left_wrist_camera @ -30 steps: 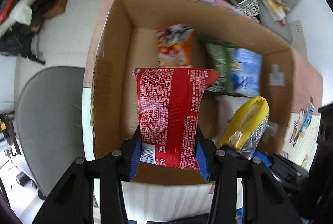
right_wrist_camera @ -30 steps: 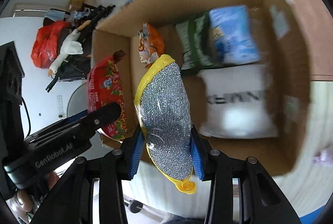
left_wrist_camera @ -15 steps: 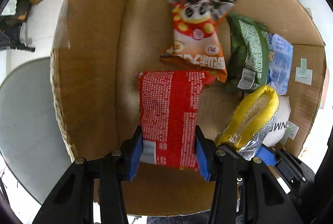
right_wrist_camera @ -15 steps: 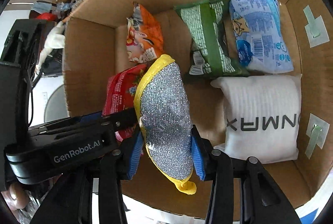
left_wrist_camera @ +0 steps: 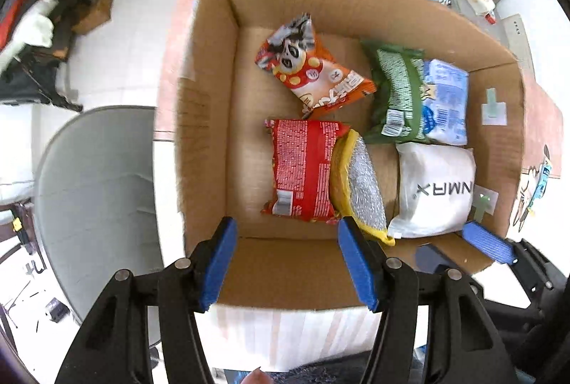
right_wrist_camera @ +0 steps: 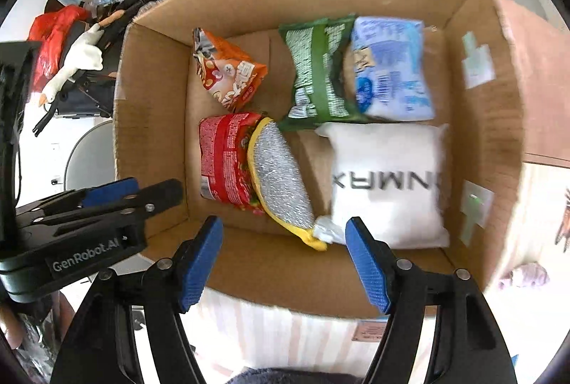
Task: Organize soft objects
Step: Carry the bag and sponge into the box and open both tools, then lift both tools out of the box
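Jaws on both tools are opening and hold nothing. The left gripper [left_wrist_camera: 285, 262] hangs over the near wall of the cardboard box [left_wrist_camera: 210, 141], pads well apart, with the red packet [left_wrist_camera: 302, 170] lying flat on the box floor beyond them. The right gripper [right_wrist_camera: 285, 262] stands just as wide, and the silver pouch with yellow trim [right_wrist_camera: 278, 180] lies below and ahead of it, clear of both pads.

Those two pieces sit side by side, the pouch's yellow edge lapping over the red packet's right side. Behind them lie an orange snack bag [left_wrist_camera: 313, 73], a green bag [left_wrist_camera: 395, 98] and a blue bag [left_wrist_camera: 445, 98], the green partly under the blue. A white pillow pack [left_wrist_camera: 434, 188] fills the near right corner, touching the pouch's tail.

The step looks like a release. To finish it well, I would let both sets of jaws open fully before lifting, then draw each tool straight up so a pad does not snag the crinkly film and drag a packet askew. The near wall is close beneath both tools, so avoid pulling backward into it.
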`<state>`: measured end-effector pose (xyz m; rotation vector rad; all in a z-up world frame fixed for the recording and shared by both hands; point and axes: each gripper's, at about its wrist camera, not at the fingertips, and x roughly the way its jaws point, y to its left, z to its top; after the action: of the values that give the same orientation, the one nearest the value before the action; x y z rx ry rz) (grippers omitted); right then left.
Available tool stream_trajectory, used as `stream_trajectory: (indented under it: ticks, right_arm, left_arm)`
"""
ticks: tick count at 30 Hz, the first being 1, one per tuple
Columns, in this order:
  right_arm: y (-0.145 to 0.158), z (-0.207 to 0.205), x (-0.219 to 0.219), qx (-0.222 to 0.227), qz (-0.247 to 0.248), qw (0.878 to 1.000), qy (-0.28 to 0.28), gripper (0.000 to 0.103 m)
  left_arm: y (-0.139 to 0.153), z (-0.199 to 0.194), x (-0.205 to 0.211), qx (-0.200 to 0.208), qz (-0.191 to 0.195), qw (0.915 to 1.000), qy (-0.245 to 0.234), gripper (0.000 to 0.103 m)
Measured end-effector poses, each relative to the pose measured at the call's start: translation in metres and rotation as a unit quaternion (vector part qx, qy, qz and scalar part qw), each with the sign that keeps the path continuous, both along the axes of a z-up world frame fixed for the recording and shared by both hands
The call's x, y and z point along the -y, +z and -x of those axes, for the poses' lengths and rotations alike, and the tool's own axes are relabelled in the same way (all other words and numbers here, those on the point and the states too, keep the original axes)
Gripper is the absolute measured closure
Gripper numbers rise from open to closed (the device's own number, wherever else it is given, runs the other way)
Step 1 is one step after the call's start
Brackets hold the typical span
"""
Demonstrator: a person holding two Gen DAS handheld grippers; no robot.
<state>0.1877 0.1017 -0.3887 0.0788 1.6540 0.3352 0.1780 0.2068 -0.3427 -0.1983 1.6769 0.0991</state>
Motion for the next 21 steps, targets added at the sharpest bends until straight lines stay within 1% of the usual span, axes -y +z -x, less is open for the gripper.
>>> stream_trajectory:
  ticks: [3, 4, 5, 6, 10, 13, 14, 15, 16, 17, 18, 19, 20, 21]
  right_arm:
    - [0.015, 0.009, 0.011, 0.026, 0.015, 1.0, 0.002, 0.028]
    - [0.02, 0.014, 0.015, 0.035, 0.021, 0.999, 0.002, 0.027]
    - [0.024, 0.011, 0.019, 0.041, 0.025, 0.999, 0.002, 0.027]
    - [0.034, 0.007, 0.027, 0.047, 0.026, 0.999, 0.001, 0.027]
    - [0.058, 0.022, 0.039, 0.074, 0.038, 0.997, 0.005, 0.027]
    - [0.074, 0.035, 0.053, 0.086, 0.043, 0.995, 0.011, 0.027]
    - [0.079, 0.04, 0.056, 0.089, 0.044, 0.995, 0.013, 0.025]
    - [0.084, 0.044, 0.059, 0.093, 0.045, 0.995, 0.014, 0.02]
    - [0.087, 0.047, 0.061, 0.097, 0.044, 0.994, 0.014, 0.017]
    - [0.093, 0.051, 0.065, 0.103, 0.045, 0.994, 0.013, 0.013]
    - [0.099, 0.054, 0.068, 0.112, 0.05, 0.992, 0.013, 0.012]
    - [0.105, 0.057, 0.072, 0.118, 0.051, 0.992, 0.013, 0.012]
    - [0.113, 0.06, 0.076, 0.123, 0.051, 0.991, 0.013, 0.009]
    - [0.12, 0.063, 0.079, 0.132, 0.05, 0.99, 0.008, 0.001]
  left_arm:
    - [0.023, 0.017, 0.004, 0.031, -0.012, 0.9995, 0.0, 0.046]
    - [0.022, 0.016, 0.01, 0.037, -0.016, 0.9992, -0.001, 0.046]
    - [0.031, 0.023, 0.013, 0.049, -0.021, 0.9986, -0.001, 0.046]
    - [0.038, 0.027, 0.013, 0.06, -0.028, 0.9978, -0.002, 0.046]
    - [0.063, 0.049, 0.011, 0.097, -0.048, 0.9941, -0.006, 0.046]
    - [0.079, 0.059, 0.01, 0.116, -0.055, 0.9917, -0.007, 0.046]
    - [0.081, 0.062, 0.011, 0.119, -0.054, 0.9914, -0.006, 0.046]
    - [0.085, 0.067, 0.014, 0.124, -0.053, 0.9908, -0.005, 0.046]
    - [0.087, 0.07, 0.015, 0.128, -0.052, 0.9905, -0.004, 0.045]
    - [0.09, 0.073, 0.018, 0.133, -0.052, 0.9897, -0.002, 0.032]
    - [0.093, 0.075, 0.019, 0.14, -0.054, 0.9887, -0.001, 0.023]
    - [0.097, 0.079, 0.022, 0.148, -0.058, 0.9873, 0.0, 0.012]
    - [0.099, 0.08, 0.023, 0.153, -0.06, 0.9864, 0.0, 0.011]
    - [0.105, 0.083, 0.025, 0.163, -0.064, 0.9845, 0.003, 0.01]
